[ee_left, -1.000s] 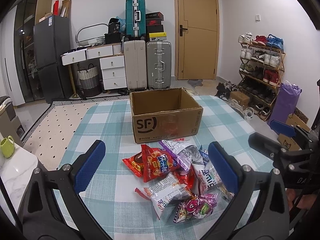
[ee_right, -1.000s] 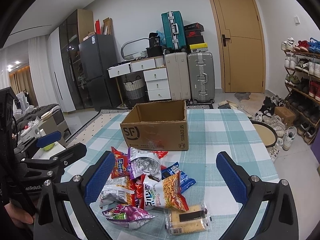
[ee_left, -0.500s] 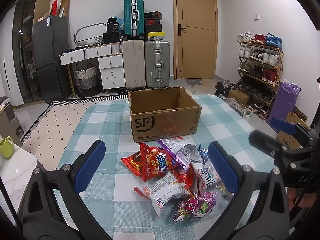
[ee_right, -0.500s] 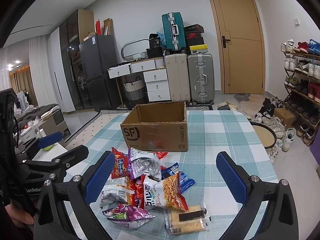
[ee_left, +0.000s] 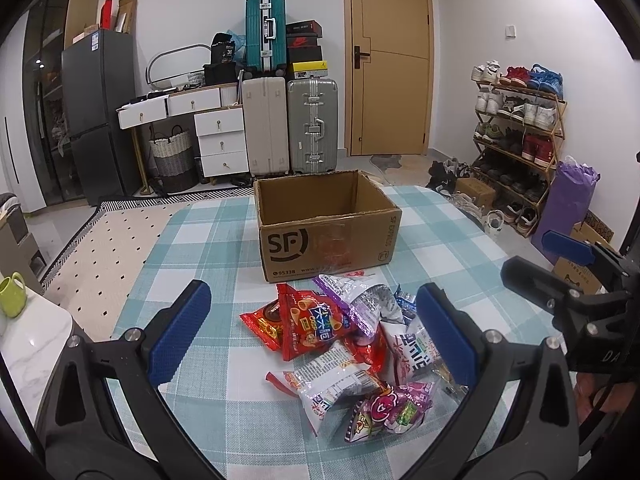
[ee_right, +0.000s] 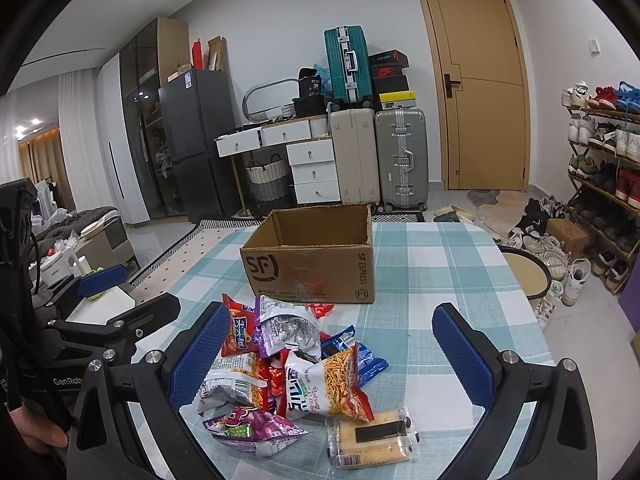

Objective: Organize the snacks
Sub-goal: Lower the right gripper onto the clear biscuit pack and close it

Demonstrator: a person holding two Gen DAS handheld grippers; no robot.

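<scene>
A heap of snack bags [ee_left: 352, 344] [ee_right: 288, 364] lies on the checked tablecloth, in front of an open, empty SF cardboard box [ee_left: 326, 226] [ee_right: 310, 258]. A red chip bag [ee_left: 310, 326] tops the heap's left side; a clear cracker pack [ee_right: 372, 438] lies nearest the right gripper. My left gripper [ee_left: 312, 332] hovers open above the heap, blue pads wide apart. My right gripper [ee_right: 328, 350] is open too, held above the heap's right side. Each gripper shows at the edge of the other's view. Neither holds anything.
The table [ee_left: 192, 248] has a teal-and-white checked cloth. A green mug [ee_left: 12, 294] stands on a white surface at left. Suitcases [ee_left: 290, 128], drawers and a fridge line the far wall; a shoe rack [ee_left: 516, 128] is at right. A round stool [ee_right: 524, 276] sits beside the table.
Both grippers have drifted slightly; the left view shifts a little so the box and snacks sit marginally lower and left. Nothing on the table moved.
</scene>
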